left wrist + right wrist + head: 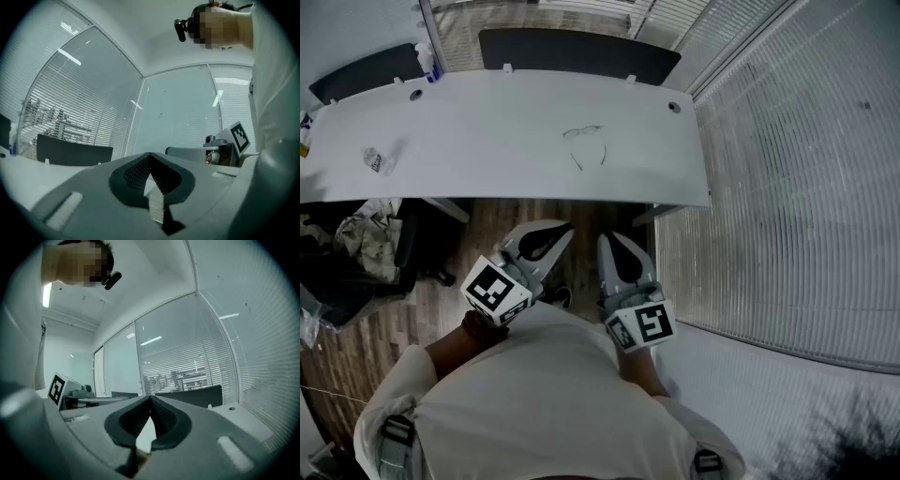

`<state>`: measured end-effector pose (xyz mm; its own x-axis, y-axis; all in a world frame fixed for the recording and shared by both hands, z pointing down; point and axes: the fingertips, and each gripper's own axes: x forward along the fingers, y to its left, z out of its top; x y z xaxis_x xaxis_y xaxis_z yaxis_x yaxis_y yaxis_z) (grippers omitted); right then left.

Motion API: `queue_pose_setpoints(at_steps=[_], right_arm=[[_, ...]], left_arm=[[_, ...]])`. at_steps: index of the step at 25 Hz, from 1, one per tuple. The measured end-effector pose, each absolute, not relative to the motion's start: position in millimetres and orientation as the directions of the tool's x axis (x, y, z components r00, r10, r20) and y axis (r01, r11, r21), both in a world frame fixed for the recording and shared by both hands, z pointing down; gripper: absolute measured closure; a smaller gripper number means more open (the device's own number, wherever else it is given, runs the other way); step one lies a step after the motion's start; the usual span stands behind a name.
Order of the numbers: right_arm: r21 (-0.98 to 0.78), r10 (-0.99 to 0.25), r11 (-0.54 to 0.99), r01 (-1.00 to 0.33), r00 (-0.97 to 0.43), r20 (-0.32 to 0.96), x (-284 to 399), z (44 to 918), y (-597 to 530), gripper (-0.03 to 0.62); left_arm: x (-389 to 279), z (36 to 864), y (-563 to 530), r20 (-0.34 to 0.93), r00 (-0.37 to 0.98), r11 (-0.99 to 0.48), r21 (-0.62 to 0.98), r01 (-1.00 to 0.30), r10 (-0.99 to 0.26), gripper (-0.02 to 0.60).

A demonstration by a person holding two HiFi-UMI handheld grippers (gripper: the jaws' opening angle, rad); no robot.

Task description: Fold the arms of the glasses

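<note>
Head view: left gripper and right gripper, fingers clenched empty, short of desk edge; glasses beyond.

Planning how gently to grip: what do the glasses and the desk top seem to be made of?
The glasses: very thin, wire-like frame and arms, probably metal, with clear lenses; too small to be sure. The desk: smooth matte white top, possibly laminate or painted board, judging by its even surface without glare.
</note>
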<state>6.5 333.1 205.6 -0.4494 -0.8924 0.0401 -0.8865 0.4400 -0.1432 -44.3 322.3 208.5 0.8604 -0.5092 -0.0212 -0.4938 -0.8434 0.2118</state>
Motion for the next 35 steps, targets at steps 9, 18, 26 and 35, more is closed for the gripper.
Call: queue_pose_setpoints(at_steps=[9, 18, 26, 35], right_arm=[[-0.134, -0.894, 0.438, -0.889, -0.447, 0.044, 4.6, 206.7, 328.6, 0.594], [-0.202, -0.913, 0.398, -0.895, -0.409, 0.013, 29.1, 205.6, 331.3, 0.593], [-0.215, -0.914, 0.397, -0.892, -0.405, -0.005, 63.3, 207.8, 343.4, 0.594], [-0.204, -0.892, 0.444, -0.873, -0.451, -0.012, 85.1, 214.2, 351.6, 0.594]], left_arm=[[-46.6, 211.5, 317.7, -0.022, 0.863, -0.845, 0.216, -0.489, -0.505, 0.578], [-34.0, 215.7, 319.5, -0.01, 0.864, -0.845, 0.213, -0.49, -0.504, 0.578], [3.3, 224.2, 330.5, 0.009, 0.872, -0.853, 0.207, -0.48, -0.489, 0.578], [26.8, 229.9, 333.7, 0.03, 0.847, -0.823, 0.221, -0.523, -0.53, 0.578]])
